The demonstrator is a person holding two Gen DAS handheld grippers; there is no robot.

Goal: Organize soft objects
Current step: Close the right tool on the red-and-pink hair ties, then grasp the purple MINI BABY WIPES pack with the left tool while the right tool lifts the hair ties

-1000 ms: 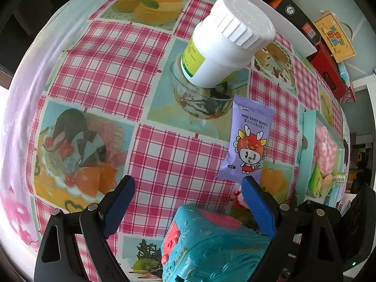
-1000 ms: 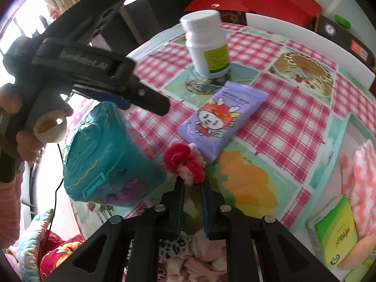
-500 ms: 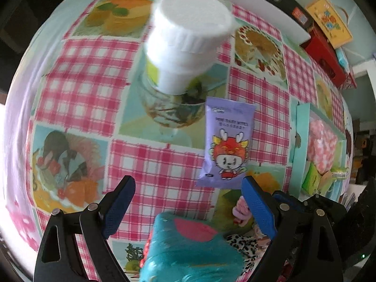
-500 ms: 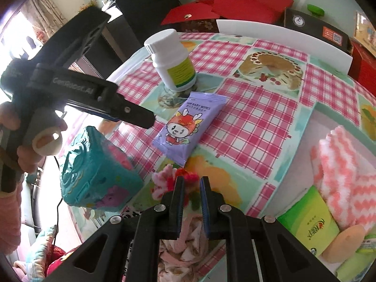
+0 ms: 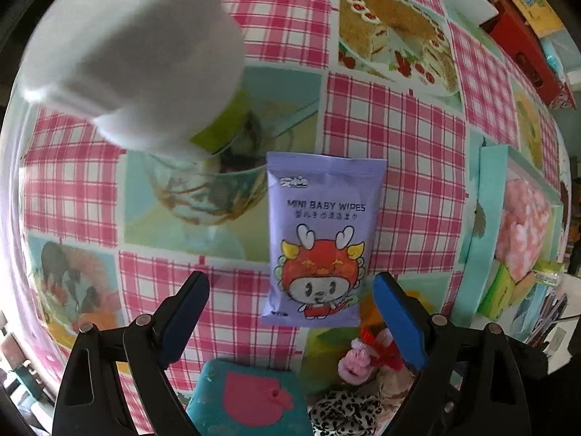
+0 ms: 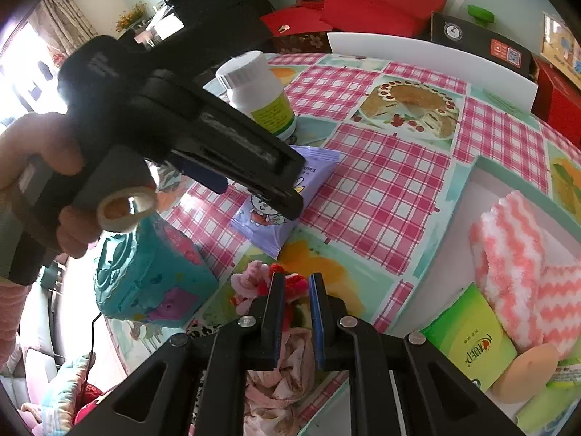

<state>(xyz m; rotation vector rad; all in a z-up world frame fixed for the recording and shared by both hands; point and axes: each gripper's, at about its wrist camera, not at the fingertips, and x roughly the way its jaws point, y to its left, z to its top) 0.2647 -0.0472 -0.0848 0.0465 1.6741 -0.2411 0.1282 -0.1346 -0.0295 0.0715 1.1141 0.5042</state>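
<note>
L gripper jaws spread, baby wipes pack just ahead, betw tips; white bottle close beyond, could get knocked. R gripper pinching red scrunchie, may slip

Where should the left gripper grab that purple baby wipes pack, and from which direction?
Come straight down on the baby wipes pack, probably across its narrow width near the middle, one finger on each long edge. It lies flat on the tablecloth, so only the top is open. The left gripper stands open above its lower end, and the white bottle crowds its far corner.
</note>
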